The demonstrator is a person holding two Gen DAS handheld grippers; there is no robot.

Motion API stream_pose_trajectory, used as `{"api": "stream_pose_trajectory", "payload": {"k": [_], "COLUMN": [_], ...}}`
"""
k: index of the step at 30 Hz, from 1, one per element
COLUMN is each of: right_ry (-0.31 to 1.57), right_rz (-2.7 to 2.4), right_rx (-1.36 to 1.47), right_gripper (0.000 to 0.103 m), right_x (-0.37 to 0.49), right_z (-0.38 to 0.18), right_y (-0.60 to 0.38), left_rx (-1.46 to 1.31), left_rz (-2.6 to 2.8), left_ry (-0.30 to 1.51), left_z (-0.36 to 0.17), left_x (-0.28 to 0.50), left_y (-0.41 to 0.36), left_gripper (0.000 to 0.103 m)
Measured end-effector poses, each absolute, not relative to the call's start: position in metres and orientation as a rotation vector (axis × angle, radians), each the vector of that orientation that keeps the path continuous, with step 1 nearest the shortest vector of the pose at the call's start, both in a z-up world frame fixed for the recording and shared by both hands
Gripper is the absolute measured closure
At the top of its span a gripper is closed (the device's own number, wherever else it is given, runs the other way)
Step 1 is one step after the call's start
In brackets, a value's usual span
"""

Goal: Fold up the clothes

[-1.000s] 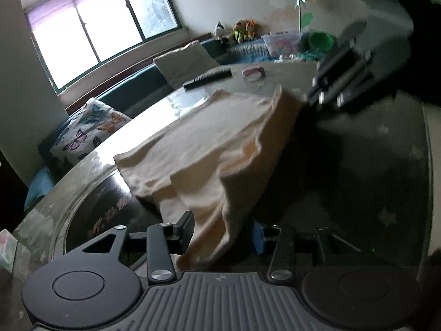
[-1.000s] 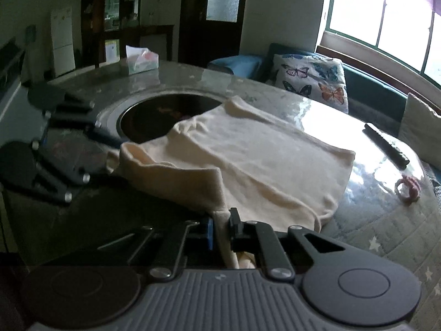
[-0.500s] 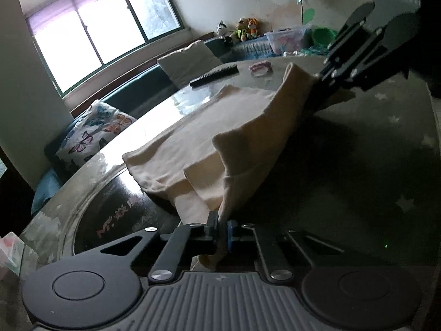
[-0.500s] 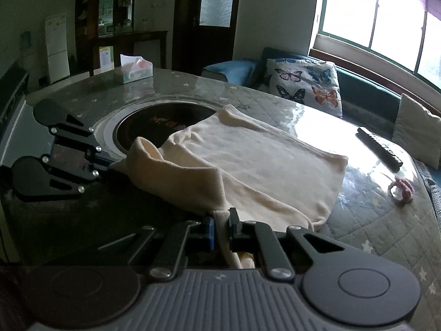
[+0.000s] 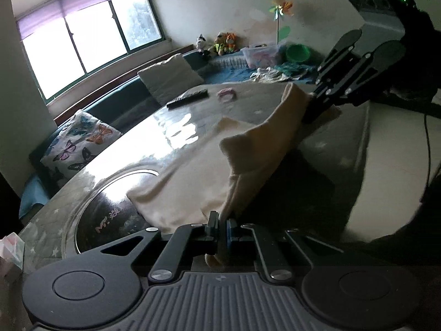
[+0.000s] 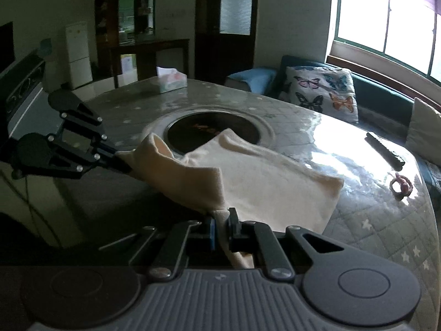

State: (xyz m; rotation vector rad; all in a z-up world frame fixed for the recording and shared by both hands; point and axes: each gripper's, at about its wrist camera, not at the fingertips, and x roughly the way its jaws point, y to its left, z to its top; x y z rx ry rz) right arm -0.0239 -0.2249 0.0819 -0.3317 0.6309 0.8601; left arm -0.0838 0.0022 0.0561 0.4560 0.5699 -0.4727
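We see a big round tabletop (image 6: 372, 220) under a quilted, star-printed cover, with a dark round inset (image 6: 212, 135) at its middle. Over it lies a cream garment (image 6: 264, 190), most of it flat on the tabletop and one corner reaching onto the dark inset. Its near edge is lifted off the surface and hangs as a slack fold between the two grippers.

In the left wrist view, the left gripper (image 5: 222, 230) points low across the tabletop, its jaws pressed together on one end of that lifted edge. The right gripper (image 5: 311, 110) comes in from the upper right, angled down, and its tips are buried in the other end of the fold. In the right wrist view, the right gripper (image 6: 220, 229) has its jaws clamped on the cloth, which bunches between the pads, while the left gripper (image 6: 124, 162) reaches in from the left side, its linkage level and its tips pinching the fabric.

Farther out on the tabletop lie a dark remote control (image 6: 384, 150), a tissue box (image 6: 171, 79) and a small pink ring-shaped thing (image 6: 401, 185), all well apart from the garment.
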Motion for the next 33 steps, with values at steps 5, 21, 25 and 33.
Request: {"api": "stream_pose_trajectory", "payload": {"k": [5,21,25,33], "right_ry": [0.620,0.730,0.793,0.811], "right_rz": [0.862,0.789,0.749,0.669], "right_rx": [-0.338,-0.309,-0.266,-0.191], "right_gripper": [0.096,0.096,0.094,0.088], "right_x": [-0.026,0.123,0.159,0.176], "right_z": [0.092,0.073,0.037,0.005], "right_y": [-0.224,-0.183,-0.174,-0.180], "left_rx": [0.419,0.259,0.220,0.216], "left_rz": [-0.450,-0.362,-0.316,-0.291], "left_ry": [0.564,0.685,0.755,0.745], "left_z": [0.066,0.036,0.007,-0.002], "left_x": [-0.078,0.088,0.119,0.128], "left_y": [0.005,0.030,0.035,0.041], "left_gripper": [0.097,0.097,0.096,0.092]}}
